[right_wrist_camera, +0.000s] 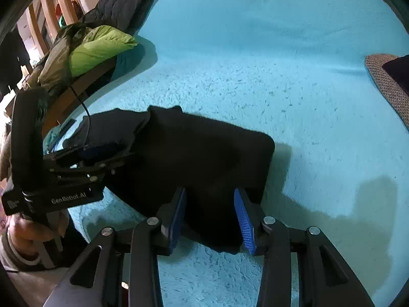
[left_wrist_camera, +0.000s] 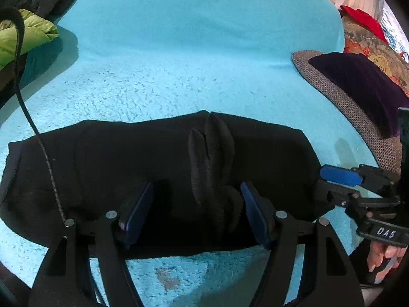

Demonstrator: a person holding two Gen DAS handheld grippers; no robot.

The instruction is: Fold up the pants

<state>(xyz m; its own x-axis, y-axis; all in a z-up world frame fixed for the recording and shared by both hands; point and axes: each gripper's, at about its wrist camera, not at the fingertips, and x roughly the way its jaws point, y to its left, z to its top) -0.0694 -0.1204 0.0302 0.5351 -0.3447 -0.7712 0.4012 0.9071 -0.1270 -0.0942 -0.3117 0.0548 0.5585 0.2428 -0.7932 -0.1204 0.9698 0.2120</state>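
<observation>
Black fabric fills the near ground in both wrist views: the pants (left_wrist_camera: 127, 168) lie folded into a compact dark bundle on a turquoise fleece blanket (left_wrist_camera: 179, 64) that covers what looks like a bed.

Closest to the left wrist camera, the left tool (left_wrist_camera: 196, 215) hangs over the near edge of the bundle with its blue pads (left_wrist_camera: 138, 212) spread apart. A raised ridge of bunched cloth stands in the gap between them, yet neither pad presses on it. At the right edge of that view the right tool (left_wrist_camera: 340, 176) comes in sideways at the bundle's right end, and a hand (left_wrist_camera: 383, 255) grips its handle below.

From the right wrist camera, the right tool (right_wrist_camera: 212, 220) straddles the near right corner of the pants (right_wrist_camera: 204, 153); its blue pads (right_wrist_camera: 244, 222) stand partly apart with cloth between them, and I cannot tell whether they touch it. The left tool (right_wrist_camera: 99, 151) reaches in from the left over the far side of the bundle, with a hand (right_wrist_camera: 28, 230) on its handle.

Farther back on the left lies a lime-green puffy jacket (right_wrist_camera: 99, 46) with a dark quilted garment (right_wrist_camera: 122, 5) behind it. At the right sits a grey mesh cushion (left_wrist_camera: 340, 97) bearing a folded purple cloth (left_wrist_camera: 358, 81), and beyond it a red item (left_wrist_camera: 363, 20) rests on patterned fabric.
</observation>
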